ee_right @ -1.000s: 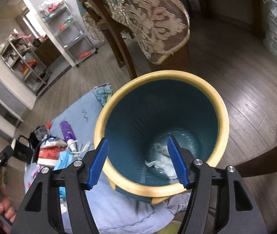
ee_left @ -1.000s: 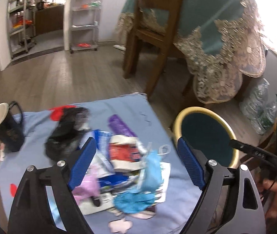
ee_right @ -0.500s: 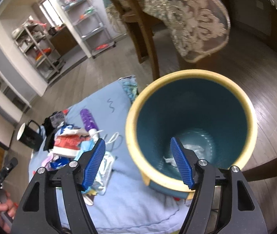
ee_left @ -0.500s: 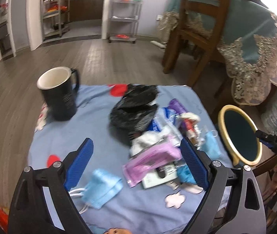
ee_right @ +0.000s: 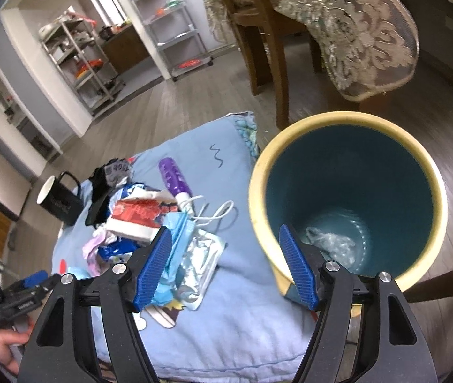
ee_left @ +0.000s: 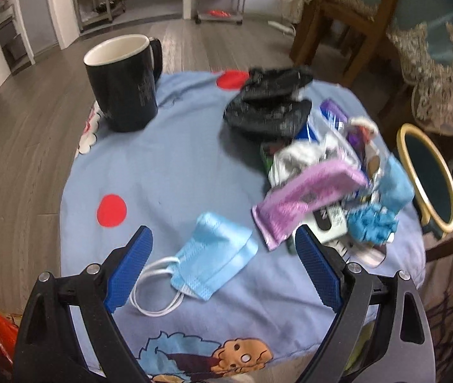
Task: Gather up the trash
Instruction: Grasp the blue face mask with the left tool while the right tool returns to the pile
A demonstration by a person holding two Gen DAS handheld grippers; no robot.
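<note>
The pale blue pleated face mask point(ee_left: 215, 257) with its white elastic ear loops lies flat on the light blue cartoon-print cloth point(ee_left: 169, 172), right between the spread blue pads of the left gripper point(ee_left: 223, 273), at six o'clock in the left wrist view. Nothing is pinched yet; the jaws stand released on either side of it. To my eye the clean move is straight down onto the thick folded middle, not the slippery loops, closing gently so the soft cloth underneath is not caught too. At two o'clock from the mask sits the heap: a pink crinkly plastic packet point(ee_left: 309, 198), crumpled white paper, a black bunched plastic bag point(ee_left: 269, 105). At eleven o'clock stands a glossy black ceramic mug point(ee_left: 124, 83), probably no trash. The right gripper point(ee_right: 231, 266) also hangs released, empty, straddling the yellow rim of the round teal bin point(ee_right: 347, 198), smooth-walled, with a clear wrapper at its bottom.
</note>
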